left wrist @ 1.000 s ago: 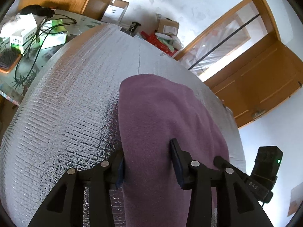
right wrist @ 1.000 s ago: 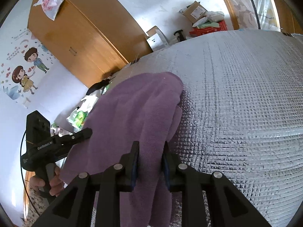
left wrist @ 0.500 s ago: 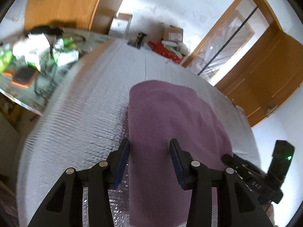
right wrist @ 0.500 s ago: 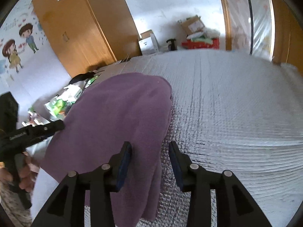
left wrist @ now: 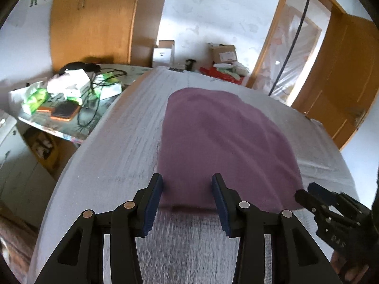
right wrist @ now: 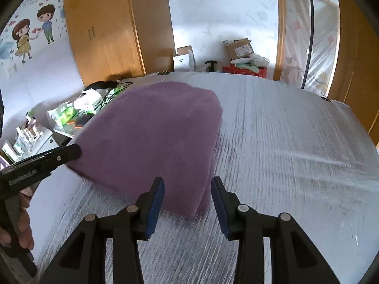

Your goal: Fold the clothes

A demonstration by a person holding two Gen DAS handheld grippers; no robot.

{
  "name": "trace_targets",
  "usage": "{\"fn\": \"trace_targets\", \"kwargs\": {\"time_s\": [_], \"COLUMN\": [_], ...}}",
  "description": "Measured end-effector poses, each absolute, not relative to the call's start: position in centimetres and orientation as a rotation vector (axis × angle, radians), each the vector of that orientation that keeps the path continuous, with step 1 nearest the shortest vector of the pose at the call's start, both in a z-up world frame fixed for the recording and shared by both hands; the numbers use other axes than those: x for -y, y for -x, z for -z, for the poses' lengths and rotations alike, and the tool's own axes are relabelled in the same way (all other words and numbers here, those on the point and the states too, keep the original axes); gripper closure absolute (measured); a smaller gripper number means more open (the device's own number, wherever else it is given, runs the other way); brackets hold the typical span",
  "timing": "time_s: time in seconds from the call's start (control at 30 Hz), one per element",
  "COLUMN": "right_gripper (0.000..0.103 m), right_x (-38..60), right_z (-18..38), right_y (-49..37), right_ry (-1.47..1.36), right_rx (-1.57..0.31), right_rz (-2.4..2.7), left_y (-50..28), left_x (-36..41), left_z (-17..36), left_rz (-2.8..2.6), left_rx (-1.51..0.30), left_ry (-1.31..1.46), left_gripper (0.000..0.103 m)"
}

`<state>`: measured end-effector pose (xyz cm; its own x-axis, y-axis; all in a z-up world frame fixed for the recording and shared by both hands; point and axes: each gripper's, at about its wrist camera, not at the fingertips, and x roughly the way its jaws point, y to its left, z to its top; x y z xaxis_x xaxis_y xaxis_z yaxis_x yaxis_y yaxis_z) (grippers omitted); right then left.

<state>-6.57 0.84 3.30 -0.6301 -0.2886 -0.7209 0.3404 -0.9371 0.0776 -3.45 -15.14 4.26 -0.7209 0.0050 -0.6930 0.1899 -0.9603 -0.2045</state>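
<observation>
Purple cloth (left wrist: 227, 142) lying folded and flat on the silver quilted bed (left wrist: 113, 156), toward the near edge, left side straight, far end rounded. Left gripper (left wrist: 187, 201) standing wide, nothing pressed between the pads, only the near hem of the cloth seen through the gap. Right gripper (right wrist: 187, 201) also wide and empty, near right corner of the cloth (right wrist: 151, 137) just beyond its tips. Each gripper visible at the edge of the other view, on opposite sides of the cloth, apart from it. Cluttered table (left wrist: 71, 108) to the left of the bed, boxes (right wrist: 239, 47) against the far wall, both well away from the work. Probably between two folds now, the fabric released and resting. For a good next fold: better to look first whether the layers are even at the right side, where a thicker edge seems to show. Then to take both near corners at the same time, pinching all layers together, not only the top one. To lift only a little, carry toward the far end in parallel, and lay down slowly, so no wrinkle or shift on the slippery silver surface.
</observation>
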Motion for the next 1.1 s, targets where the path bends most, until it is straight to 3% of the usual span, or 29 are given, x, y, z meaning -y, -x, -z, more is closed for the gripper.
{"fn": "trace_targets", "kwargs": {"time_s": [0.43,1.1], "right_gripper": [0.060,0.047], "right_x": [-0.8,-0.8], "right_z": [-0.1,0.3], "right_y": [5.0,5.8], "right_ry": [-1.255,-1.259], "right_rx": [-0.129,-0.123], "right_rz": [2.616,2.660], "left_y": [2.5,4.3], "left_x": [12.4,12.0], "left_z": [-1.8,0.3], "left_rz": [2.769,2.712], "left_rx": [-0.271,-0.226], "left_ry": [-1.180,-1.234], "left_gripper": [0.058,0.058]}}
